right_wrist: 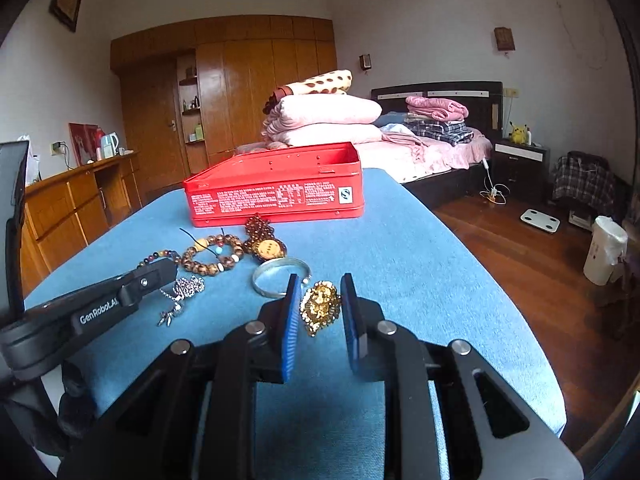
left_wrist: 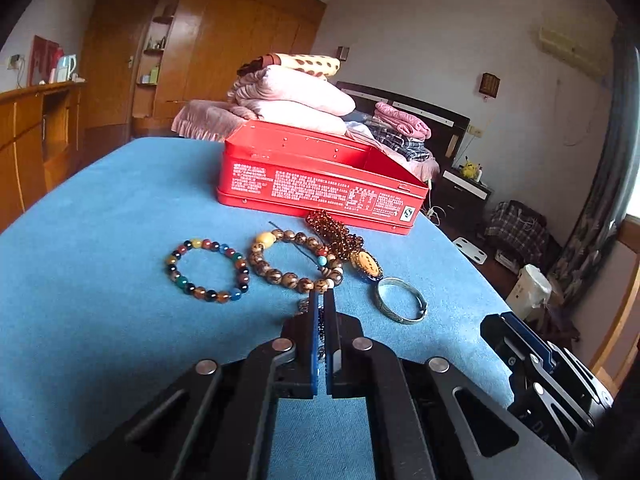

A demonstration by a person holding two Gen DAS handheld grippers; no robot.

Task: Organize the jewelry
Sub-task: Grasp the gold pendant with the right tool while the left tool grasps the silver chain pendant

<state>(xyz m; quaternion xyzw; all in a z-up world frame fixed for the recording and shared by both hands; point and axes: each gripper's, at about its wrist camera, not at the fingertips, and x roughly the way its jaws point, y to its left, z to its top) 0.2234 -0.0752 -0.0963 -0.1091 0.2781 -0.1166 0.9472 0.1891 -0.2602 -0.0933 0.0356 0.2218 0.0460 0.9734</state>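
An open red tin box (left_wrist: 316,184) stands on the blue table (left_wrist: 100,240); it also shows in the right wrist view (right_wrist: 276,194). In front of it lie a multicolour bead bracelet (left_wrist: 208,270), a wooden bead bracelet (left_wrist: 294,260), an amber bead string with an oval pendant (left_wrist: 348,246) and a silver bangle (left_wrist: 400,300). My left gripper (left_wrist: 322,300) is shut on a silver chain necklace (right_wrist: 186,292). My right gripper (right_wrist: 320,284) is open around a gold sequin ornament (right_wrist: 320,306) lying on the table.
The table's right edge drops to a wooden floor with a white bin (right_wrist: 606,250) and a scale (right_wrist: 540,221). A bed with folded pink blankets (right_wrist: 324,118) stands behind the table. A wooden cabinet (right_wrist: 72,208) is on the left.
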